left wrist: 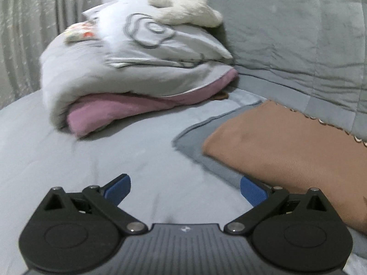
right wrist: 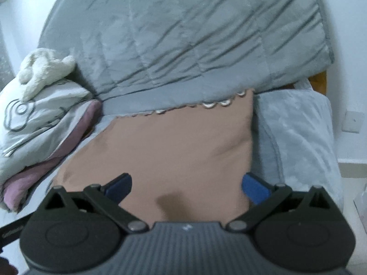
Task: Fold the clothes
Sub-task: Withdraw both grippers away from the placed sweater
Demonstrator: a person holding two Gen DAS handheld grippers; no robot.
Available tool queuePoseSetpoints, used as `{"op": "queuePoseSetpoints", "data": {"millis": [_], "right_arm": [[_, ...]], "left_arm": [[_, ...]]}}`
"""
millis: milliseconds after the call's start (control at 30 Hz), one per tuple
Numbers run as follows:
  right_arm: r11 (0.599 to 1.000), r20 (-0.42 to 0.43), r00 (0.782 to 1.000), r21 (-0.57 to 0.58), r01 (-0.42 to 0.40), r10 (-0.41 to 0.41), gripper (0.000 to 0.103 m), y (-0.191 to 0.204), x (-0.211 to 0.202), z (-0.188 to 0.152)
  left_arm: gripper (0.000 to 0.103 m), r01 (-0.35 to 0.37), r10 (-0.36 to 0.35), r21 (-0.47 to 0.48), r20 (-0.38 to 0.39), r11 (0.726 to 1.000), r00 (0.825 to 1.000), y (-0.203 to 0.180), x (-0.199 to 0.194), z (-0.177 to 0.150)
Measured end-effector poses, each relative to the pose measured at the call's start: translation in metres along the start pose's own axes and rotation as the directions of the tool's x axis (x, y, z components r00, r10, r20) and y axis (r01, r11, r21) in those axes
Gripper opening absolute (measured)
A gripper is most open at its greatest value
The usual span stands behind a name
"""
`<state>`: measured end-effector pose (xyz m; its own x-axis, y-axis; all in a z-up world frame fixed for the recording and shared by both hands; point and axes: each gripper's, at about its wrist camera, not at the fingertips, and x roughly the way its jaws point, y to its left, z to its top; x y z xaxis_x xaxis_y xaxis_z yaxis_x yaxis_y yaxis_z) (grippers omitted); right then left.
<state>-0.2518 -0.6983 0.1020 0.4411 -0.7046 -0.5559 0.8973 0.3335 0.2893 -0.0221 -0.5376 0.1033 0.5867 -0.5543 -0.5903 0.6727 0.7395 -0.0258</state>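
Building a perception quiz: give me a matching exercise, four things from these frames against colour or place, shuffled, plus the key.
Column 1:
1. brown garment
2. fluffy toy
3. folded fabric under the bedding pile
4. left gripper

Column 2:
A. pink, lowest layer of the pile
B. cream white, on top of the pile
C. fingers apart above the grey sheet, nothing between them
D. flat on the bed, pale scalloped trim along its far edge

Pairs: 1-D, 2-B, 3-A, 4-C
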Motion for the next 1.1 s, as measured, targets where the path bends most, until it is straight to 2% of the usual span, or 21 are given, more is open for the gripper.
{"op": "queuePoseSetpoints", "data": {"millis": [67,233,433,567,767,900,1000,1100], "right_arm": [[0.999,0.004,0.999,-0.038,-0.034,0.035,0.103,0.012,-0.009,-0.004],[0.987,0.018,0.995,-0.129,-0.091,0.094,0.103,0.040,-0.028,-0.021],[0.950,0.003,0.979,-0.244,-0.195,0.202,0.103,0.078,-0.056,-0.046],[0.923,0.007,0.969,-0.309,-0.231,0.245,0.103,0.098,-0.072,-0.060],[0.866,-0.007,0.947,-0.401,-0.298,0.322,0.103,0.123,-0.098,-0.084],[0.797,-0.063,0.922,-0.483,-0.363,0.382,0.103,0.138,-0.114,-0.107],[0.761,-0.080,0.917,-0.533,-0.370,0.390,0.103,0.148,-0.121,-0.124],[0.741,-0.103,0.915,-0.554,-0.379,0.390,0.103,0.155,-0.123,-0.135]], "left_arm": [[0.102,-0.008,0.008,-0.013,0.000,1.000,1.000,0.011,-0.009,-0.004],[0.102,-0.083,0.083,-0.036,0.007,0.996,0.997,0.058,-0.061,-0.031],[0.102,-0.145,0.148,-0.100,0.015,0.984,0.989,0.111,-0.115,-0.054],[0.102,-0.181,0.187,-0.151,0.024,0.972,0.982,0.141,-0.151,-0.070],[0.102,-0.227,0.237,-0.196,0.027,0.954,0.971,0.180,-0.194,-0.098],[0.102,-0.265,0.274,-0.205,0.017,0.942,0.961,0.202,-0.217,-0.118],[0.102,-0.293,0.302,-0.212,0.009,0.932,0.953,0.218,-0.235,-0.132],[0.102,-0.313,0.323,-0.227,0.010,0.922,0.946,0.235,-0.251,-0.143]]}}
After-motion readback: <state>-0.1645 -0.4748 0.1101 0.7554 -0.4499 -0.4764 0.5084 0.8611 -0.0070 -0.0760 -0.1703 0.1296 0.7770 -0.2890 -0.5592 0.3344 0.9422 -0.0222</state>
